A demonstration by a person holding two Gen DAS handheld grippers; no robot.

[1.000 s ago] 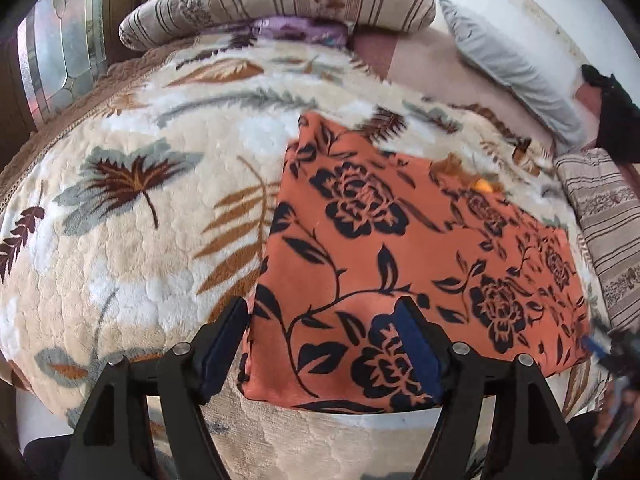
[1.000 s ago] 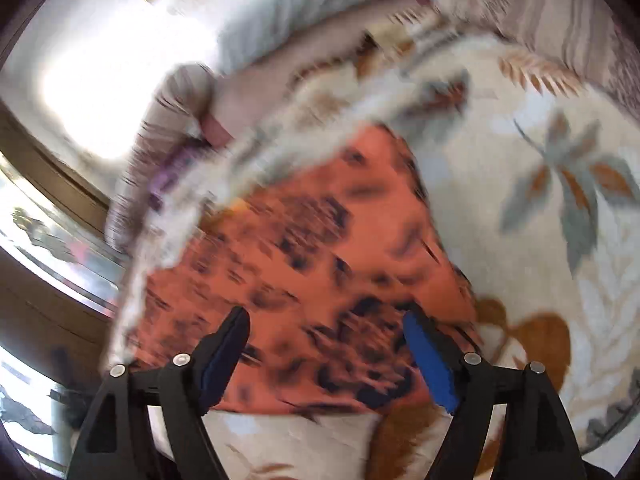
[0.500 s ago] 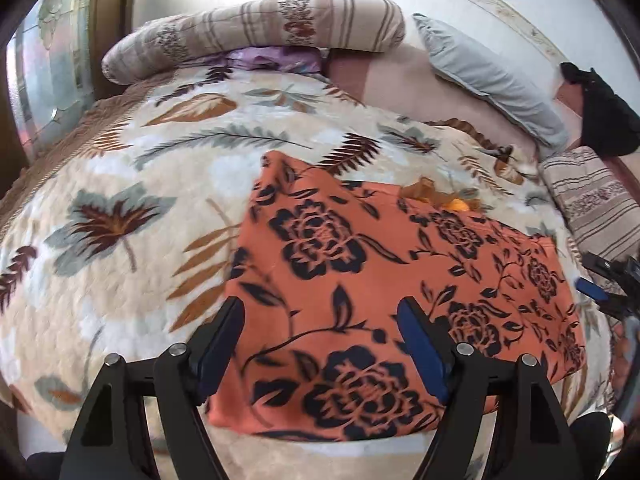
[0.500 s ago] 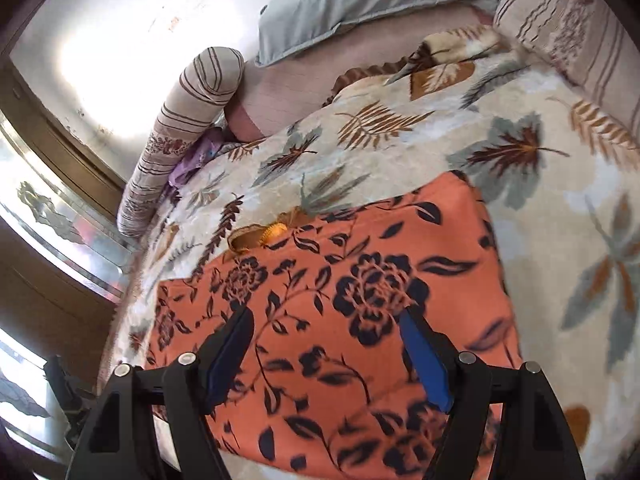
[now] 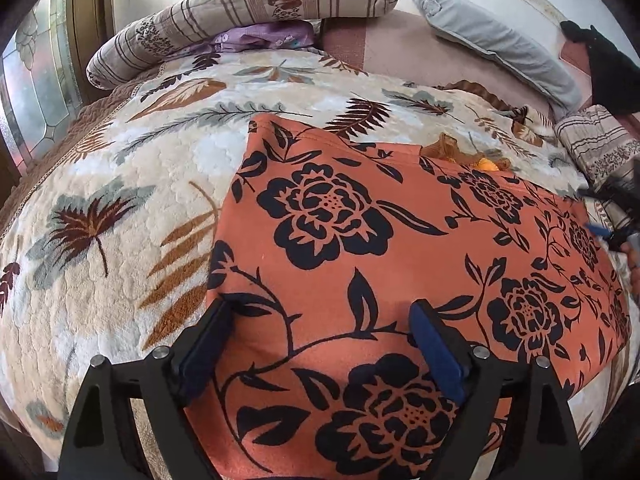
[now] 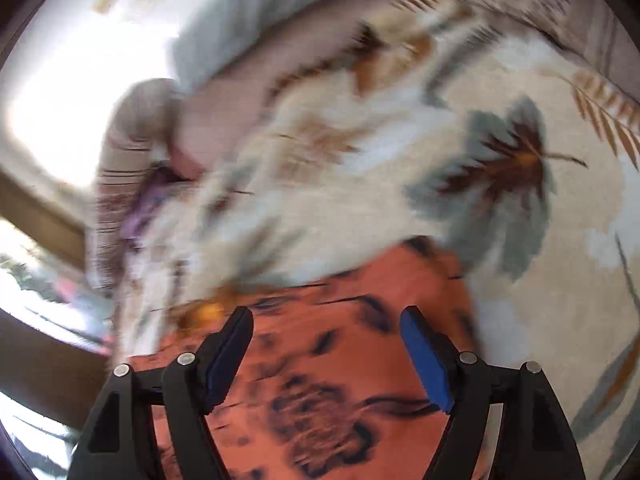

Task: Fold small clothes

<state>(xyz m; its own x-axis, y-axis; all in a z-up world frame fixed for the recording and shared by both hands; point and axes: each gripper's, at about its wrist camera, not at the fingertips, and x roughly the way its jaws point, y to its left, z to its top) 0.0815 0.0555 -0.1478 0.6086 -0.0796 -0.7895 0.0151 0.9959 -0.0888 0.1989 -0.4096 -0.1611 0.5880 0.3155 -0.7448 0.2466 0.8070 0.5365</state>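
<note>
On the bed's leaf-print blanket (image 5: 120, 240) the orange flowered cloth (image 5: 360, 240) lies flat (folded, near edge). Left gripper (image 5: 320, 320) over its near left corner, jaws just widened, released, nothing pinched. Right gripper (image 6: 326, 320) over the cloth's far end, blurred view, also released.

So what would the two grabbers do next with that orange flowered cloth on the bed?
Probably lower the left gripper, whose jaws have just been opening, onto the near edge of the orange floral garment and pinch it. The garment lies flat on the leaf-print blanket, and neither gripper holds it; the right gripper hangs open over its far end.
</note>
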